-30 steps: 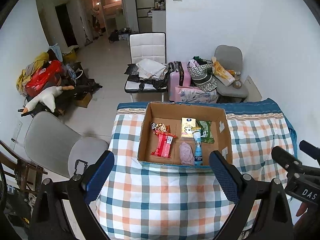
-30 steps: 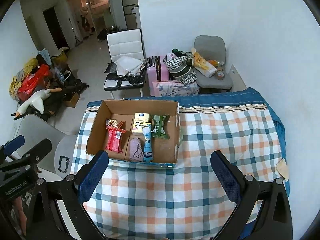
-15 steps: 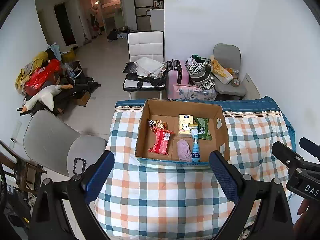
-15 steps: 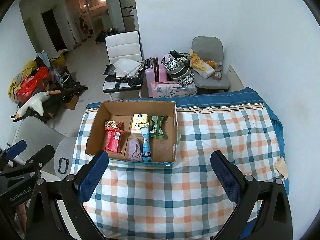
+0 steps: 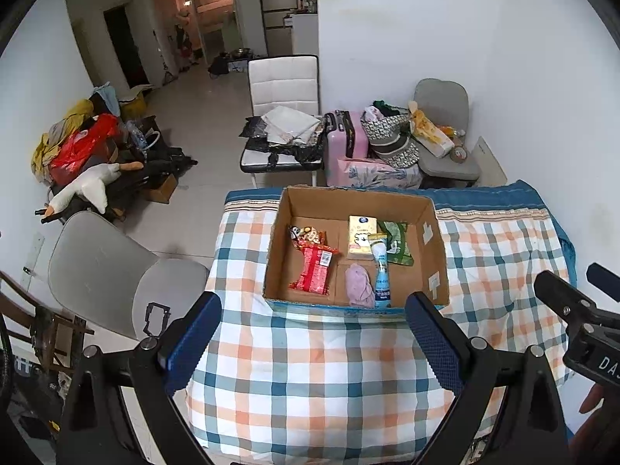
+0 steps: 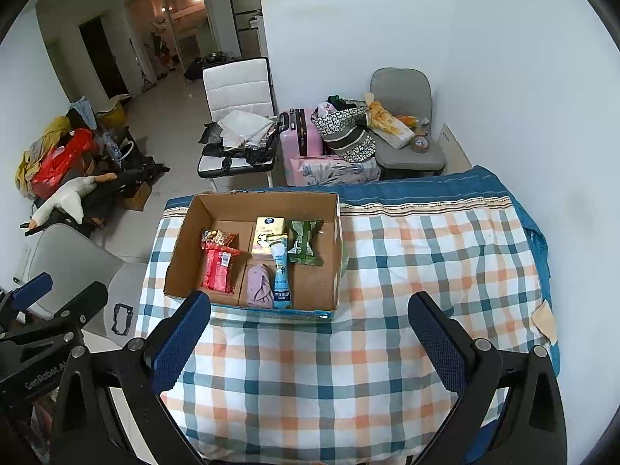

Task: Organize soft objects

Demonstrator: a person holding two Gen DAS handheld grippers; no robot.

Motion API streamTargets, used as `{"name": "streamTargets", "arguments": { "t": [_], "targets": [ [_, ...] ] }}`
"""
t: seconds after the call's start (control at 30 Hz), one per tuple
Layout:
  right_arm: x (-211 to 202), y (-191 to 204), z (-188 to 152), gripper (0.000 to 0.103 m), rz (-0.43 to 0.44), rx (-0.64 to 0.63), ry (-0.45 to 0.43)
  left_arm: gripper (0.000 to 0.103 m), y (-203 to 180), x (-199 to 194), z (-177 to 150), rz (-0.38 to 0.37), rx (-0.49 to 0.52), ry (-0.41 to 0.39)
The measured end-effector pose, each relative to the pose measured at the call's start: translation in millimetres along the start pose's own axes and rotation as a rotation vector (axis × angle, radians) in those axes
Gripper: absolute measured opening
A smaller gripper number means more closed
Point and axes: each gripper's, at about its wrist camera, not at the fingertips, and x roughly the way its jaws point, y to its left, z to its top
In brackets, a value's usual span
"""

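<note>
An open cardboard box stands on the plaid tablecloth. In it lie a red snack pack, a pale purple cloth, a blue tube, a cream carton and a green packet. My left gripper is open and empty, held above the table in front of the box. My right gripper is open and empty, in front of the box and to its right.
The plaid-covered table ends at a blue edge by the wall. A grey chair stands left of the table. A white chair, a pink suitcase and bags stand behind it.
Both grippers have drawn back and up a little; the box looks smaller and farther. Nothing in the box has moved.
</note>
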Motion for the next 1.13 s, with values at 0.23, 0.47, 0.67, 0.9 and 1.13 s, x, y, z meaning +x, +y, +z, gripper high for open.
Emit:
{"name": "streamTargets", "arguments": {
  "t": [0.23, 0.47, 0.67, 0.9, 1.13],
  "targets": [
    [1, -3, -1, 0.103, -0.008, 0.005, 0.002, 0.097, 1, 0, 2, -0.006, -0.018, -0.003],
    [1, -6, -1, 0.103, -0.009, 0.007, 0.002, 0.103, 7, -3, 5, -0.007, -0.038, -0.024],
    [0, -8, -1, 0.103, -0.012, 0.007, 0.003, 0.103, 6, -3, 5, -0.006, -0.04, -0.024],
    [0, -11, -2, 0.103, -0.013, 0.008, 0.003, 0.103, 6, -3, 5, -0.005, -0.039, -0.026],
    [0, -9, -2, 0.103, -0.011, 0.007, 0.002, 0.103, 6, -3, 6, -0.005, -0.037, -0.025]
  ]
}}
